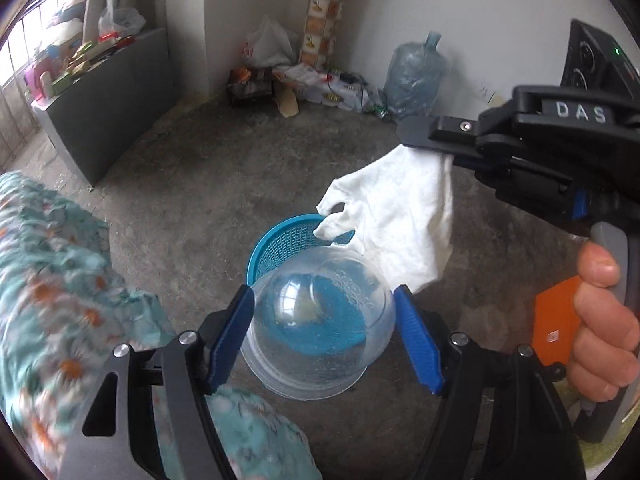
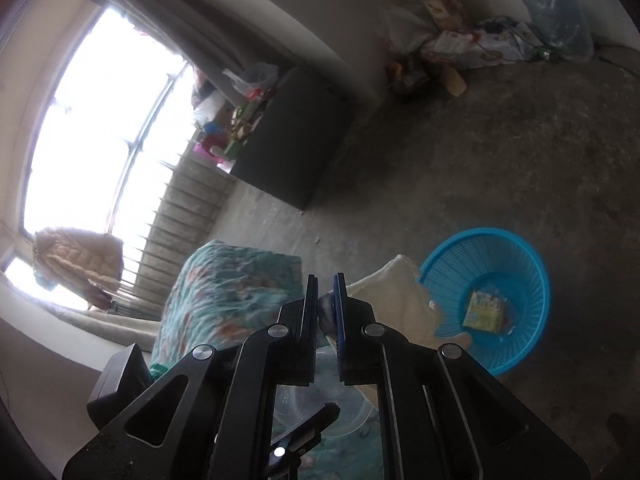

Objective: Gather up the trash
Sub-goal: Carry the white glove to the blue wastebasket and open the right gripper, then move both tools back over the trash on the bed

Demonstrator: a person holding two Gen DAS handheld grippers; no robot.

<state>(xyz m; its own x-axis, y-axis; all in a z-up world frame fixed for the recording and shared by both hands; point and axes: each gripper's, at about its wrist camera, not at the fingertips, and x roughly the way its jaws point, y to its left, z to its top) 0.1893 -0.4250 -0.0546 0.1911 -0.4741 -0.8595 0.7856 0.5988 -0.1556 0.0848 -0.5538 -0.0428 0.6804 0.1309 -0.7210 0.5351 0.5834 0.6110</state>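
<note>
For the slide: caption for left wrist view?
Left claw grips clear cup; right claw dangles white tissue over blue basket.

The bare grey concrete floor (image 1: 208, 184) carries a blue mesh basket (image 1: 280, 240) near the middle of the left wrist view. At ten o'clock from the basket a dark cabinet (image 1: 120, 108) stands on the floor against the wall. At twelve o'clock, in the corner, lie a dark box (image 1: 250, 86), a white plastic bag (image 1: 268, 46) and flat printed packages (image 1: 320, 84). At one o'clock stands a large bluish water bottle (image 1: 414, 74).
</note>
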